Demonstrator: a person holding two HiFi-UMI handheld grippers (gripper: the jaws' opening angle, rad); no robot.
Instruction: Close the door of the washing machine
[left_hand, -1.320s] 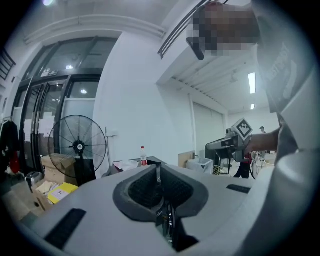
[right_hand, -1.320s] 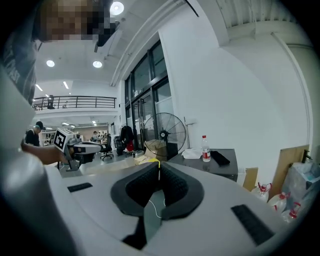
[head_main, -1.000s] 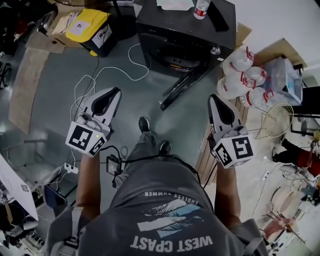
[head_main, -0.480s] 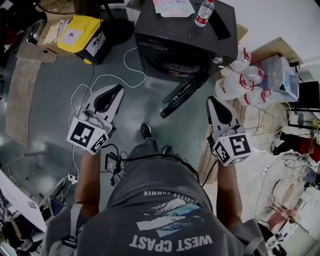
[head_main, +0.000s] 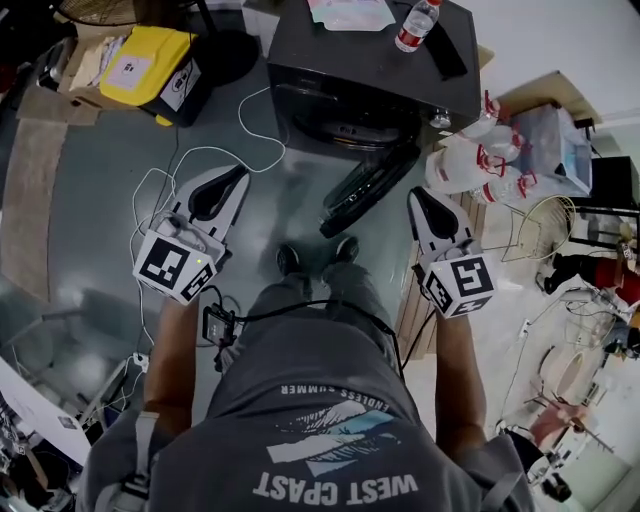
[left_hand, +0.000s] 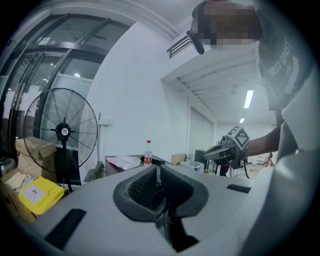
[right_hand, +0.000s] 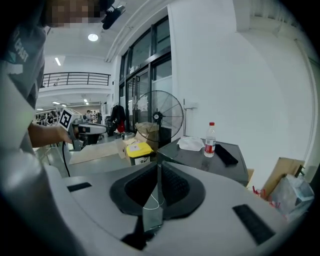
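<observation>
My left hand-held gripper hovers over the floor, its jaws pressed together with nothing between them, well apart from the washing machine ahead. The machine's door hangs swung open toward me, between my two tools and nearer the right one. My right hand-held gripper is just to the right of the door's near end, not touching it. Its jaws are narrow, just opening, and empty.
</observation>
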